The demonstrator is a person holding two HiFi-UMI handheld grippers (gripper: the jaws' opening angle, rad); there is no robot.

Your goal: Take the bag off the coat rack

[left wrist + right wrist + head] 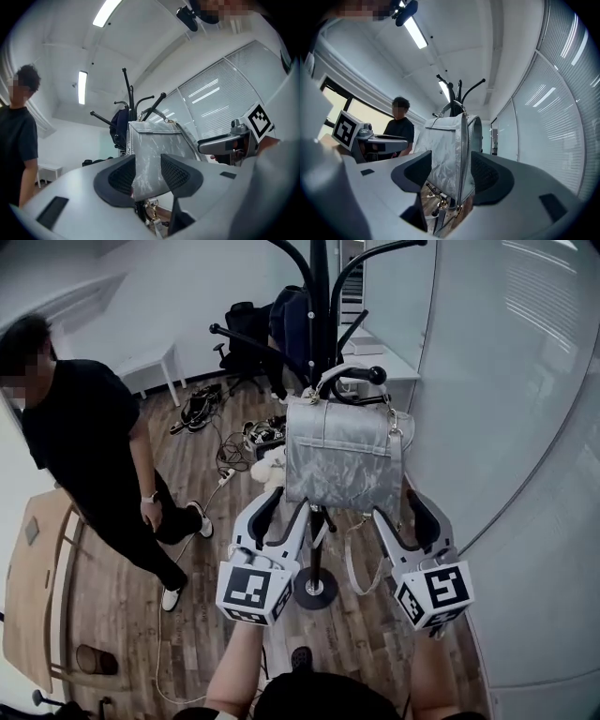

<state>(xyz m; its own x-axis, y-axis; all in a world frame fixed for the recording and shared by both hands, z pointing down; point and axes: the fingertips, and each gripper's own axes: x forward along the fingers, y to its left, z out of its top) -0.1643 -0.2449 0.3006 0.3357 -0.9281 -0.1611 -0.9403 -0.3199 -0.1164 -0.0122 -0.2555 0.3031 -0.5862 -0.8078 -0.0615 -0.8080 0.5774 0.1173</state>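
A silver-grey handbag (342, 460) hangs by its top handle from a hook (364, 376) of the black coat rack (321, 296). My left gripper (283, 512) is at the bag's lower left corner and my right gripper (403, 514) at its lower right corner, both pointing up from below. In the left gripper view the bag (150, 154) stands between the spread jaws of my left gripper (145, 176). The right gripper view shows the bag's side (450, 154) between the wide jaws of my right gripper (450, 173), with a gap at the right pad. A loose strap (352, 559) dangles under the bag.
A person in black (94, 456) stands to the left. The rack's round base (316, 589) rests on the wooden floor just ahead of me. A curved glass wall (506, 427) runs close on the right. Cables (225, 451) and an office chair (246, 334) lie behind; a wooden table (37, 587) is at far left.
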